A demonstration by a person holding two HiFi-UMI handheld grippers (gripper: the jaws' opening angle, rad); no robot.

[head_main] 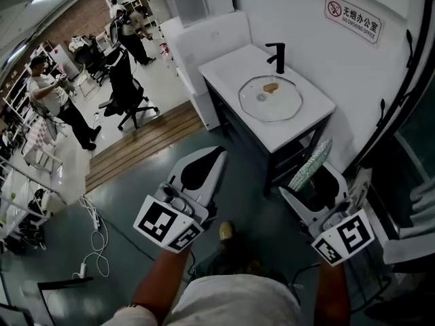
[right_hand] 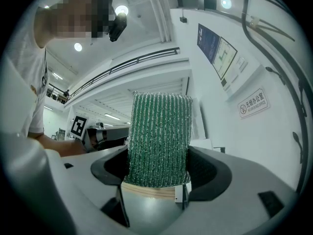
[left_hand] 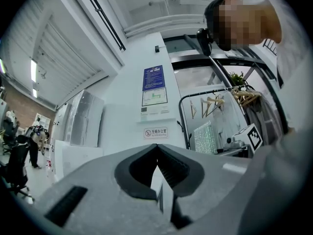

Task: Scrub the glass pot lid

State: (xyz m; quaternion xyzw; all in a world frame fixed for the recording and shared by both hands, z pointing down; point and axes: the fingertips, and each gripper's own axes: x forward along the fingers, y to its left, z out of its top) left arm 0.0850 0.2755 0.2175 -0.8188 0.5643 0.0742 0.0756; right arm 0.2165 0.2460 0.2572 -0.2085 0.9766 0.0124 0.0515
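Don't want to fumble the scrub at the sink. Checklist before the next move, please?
1. Scrub sponge clamped in right gripper: ok.
2. Left gripper free, shut on nothing: ok.
3. Glass lid located, lying flat on the sink counter by the black faucet: ok.
4. Grippers within touch of the lid: not ok, both short of the counter.
5. Lid wet or soapy: cannot tell.

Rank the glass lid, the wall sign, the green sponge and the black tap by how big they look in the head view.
1. glass lid
2. wall sign and green sponge: these look about alike, and the sponge is much nearer the camera, so I won't rank them.
3. black tap
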